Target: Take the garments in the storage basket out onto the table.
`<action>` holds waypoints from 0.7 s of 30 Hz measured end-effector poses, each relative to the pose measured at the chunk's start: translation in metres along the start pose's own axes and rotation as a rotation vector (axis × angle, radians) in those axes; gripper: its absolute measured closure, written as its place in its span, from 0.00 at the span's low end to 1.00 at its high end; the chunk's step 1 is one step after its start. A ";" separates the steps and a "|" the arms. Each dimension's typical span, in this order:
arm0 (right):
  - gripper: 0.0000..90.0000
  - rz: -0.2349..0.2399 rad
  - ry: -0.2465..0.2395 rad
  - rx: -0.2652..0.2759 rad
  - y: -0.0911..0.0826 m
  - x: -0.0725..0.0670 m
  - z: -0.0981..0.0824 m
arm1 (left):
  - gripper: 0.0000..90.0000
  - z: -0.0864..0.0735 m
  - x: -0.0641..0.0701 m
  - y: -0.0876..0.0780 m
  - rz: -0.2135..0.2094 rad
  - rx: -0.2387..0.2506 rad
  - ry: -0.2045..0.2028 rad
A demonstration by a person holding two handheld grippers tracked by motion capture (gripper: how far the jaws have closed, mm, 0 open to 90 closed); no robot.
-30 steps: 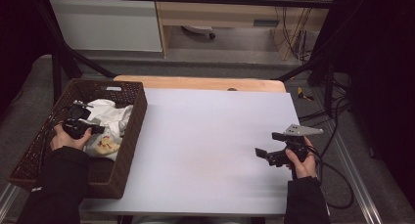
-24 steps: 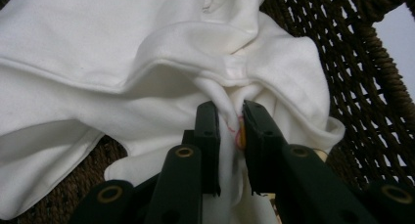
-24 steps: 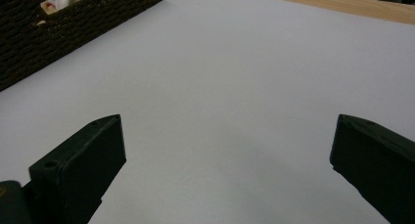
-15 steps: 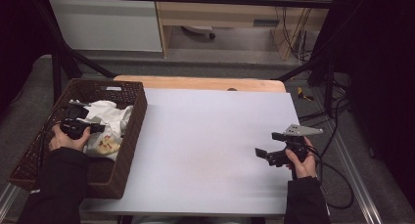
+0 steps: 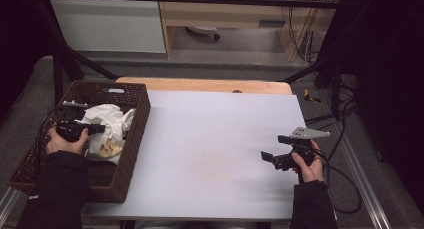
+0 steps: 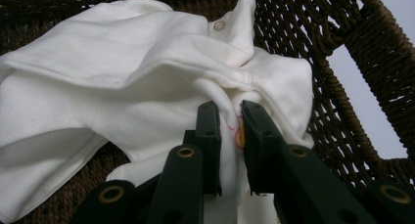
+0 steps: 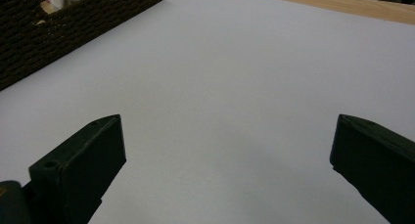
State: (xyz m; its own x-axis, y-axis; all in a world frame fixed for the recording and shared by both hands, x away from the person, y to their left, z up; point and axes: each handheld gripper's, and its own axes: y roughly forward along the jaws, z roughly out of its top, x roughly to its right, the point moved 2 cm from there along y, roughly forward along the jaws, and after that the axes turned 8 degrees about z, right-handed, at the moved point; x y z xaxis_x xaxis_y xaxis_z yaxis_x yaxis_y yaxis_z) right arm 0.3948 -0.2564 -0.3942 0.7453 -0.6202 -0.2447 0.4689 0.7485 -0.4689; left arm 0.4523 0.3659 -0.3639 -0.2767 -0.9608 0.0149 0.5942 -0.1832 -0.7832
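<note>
Left claw pinching the white cloth in the basket

From above, the left claw (image 5: 95, 129) sits inside the wicker basket (image 5: 142, 114), closed on the white cloth (image 5: 112, 124) bunched just ahead of it; the right claw (image 5: 272, 150) hovers wide open over the white surface (image 5: 210, 139), well apart. The left gripper view shows a fold of cloth (image 6: 147, 77) squeezed between the jaws. In the right gripper view, the spread jaws frame bare surface (image 7: 230, 87), the basket (image 7: 73, 18) beyond.

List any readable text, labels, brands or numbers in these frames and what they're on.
None readable.
White garment in the wicker basket: a small red and yellow mark sits between the left gripper jaws, too hidden to read.
Pale label on the basket's far rim in the high view: too small to read.
</note>
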 end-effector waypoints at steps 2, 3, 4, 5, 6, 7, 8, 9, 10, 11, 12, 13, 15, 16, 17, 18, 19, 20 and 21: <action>0.01 0.001 0.004 0.000 -0.001 0.000 0.000 | 0.86 0.001 0.000 -0.001 0.001 0.000 -0.002; 0.01 0.000 0.003 -0.001 -0.001 0.000 0.000 | 0.86 0.001 0.000 -0.001 -0.002 -0.001 0.000; 0.01 0.000 0.003 -0.001 -0.001 0.000 0.000 | 0.86 0.001 0.000 -0.002 -0.005 0.000 0.001; 0.01 0.000 0.003 -0.001 -0.001 0.000 0.000 | 0.86 0.002 0.000 -0.003 -0.008 0.000 0.003; 0.01 0.000 0.004 0.000 0.000 0.000 0.000 | 0.86 0.002 0.000 -0.004 -0.012 0.002 0.003; 0.01 0.000 0.001 0.000 0.000 0.000 0.000 | 0.86 0.003 0.001 -0.005 -0.017 0.006 -0.001; 0.01 -0.001 0.001 -0.001 0.000 0.000 0.000 | 0.86 0.003 0.001 -0.006 -0.020 0.007 0.002; 0.01 0.000 0.001 -0.001 0.000 0.000 0.000 | 0.86 0.004 0.001 -0.008 -0.021 0.008 0.003; 0.01 -0.001 0.001 -0.002 0.000 0.000 0.000 | 0.86 0.005 0.001 -0.009 -0.021 0.009 0.004; 0.01 0.000 0.001 -0.002 0.000 0.000 0.000 | 0.86 0.005 0.001 -0.010 -0.020 0.010 0.007; 0.01 0.000 0.001 -0.001 0.000 0.000 0.000 | 0.86 0.006 0.001 -0.012 -0.021 0.010 0.008; 0.01 0.000 0.001 -0.001 0.000 0.000 0.000 | 0.86 0.006 0.001 -0.013 -0.021 0.012 0.010; 0.01 0.000 0.006 0.000 0.000 0.000 0.000 | 0.86 0.007 0.001 -0.017 -0.023 0.020 0.009; 0.01 0.001 0.004 -0.001 -0.001 0.000 0.000 | 0.86 0.008 0.001 -0.019 -0.022 0.020 0.013; 0.01 0.001 0.003 0.000 -0.001 0.000 0.000 | 0.86 0.009 0.001 -0.021 -0.023 0.022 0.017; 0.01 0.000 0.003 0.001 0.000 0.000 0.000 | 0.87 0.010 0.001 -0.023 -0.024 0.024 0.020; 0.01 0.001 0.003 0.002 0.000 0.000 0.000 | 0.87 0.010 0.002 -0.025 -0.026 0.027 0.023; 0.01 0.001 0.002 0.001 0.000 0.000 0.000 | 0.87 0.011 0.002 -0.027 -0.026 0.030 0.024; 0.01 0.001 0.002 0.001 0.000 0.000 0.000 | 0.87 0.012 0.002 -0.029 -0.026 0.032 0.027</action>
State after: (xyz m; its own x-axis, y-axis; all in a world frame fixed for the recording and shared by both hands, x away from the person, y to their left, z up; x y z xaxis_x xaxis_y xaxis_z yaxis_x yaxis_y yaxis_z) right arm 0.3948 -0.2564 -0.3940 0.7447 -0.6202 -0.2466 0.4687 0.7490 -0.4682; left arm 0.4439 0.3669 -0.3338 -0.3124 -0.9498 0.0177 0.6103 -0.2149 -0.7625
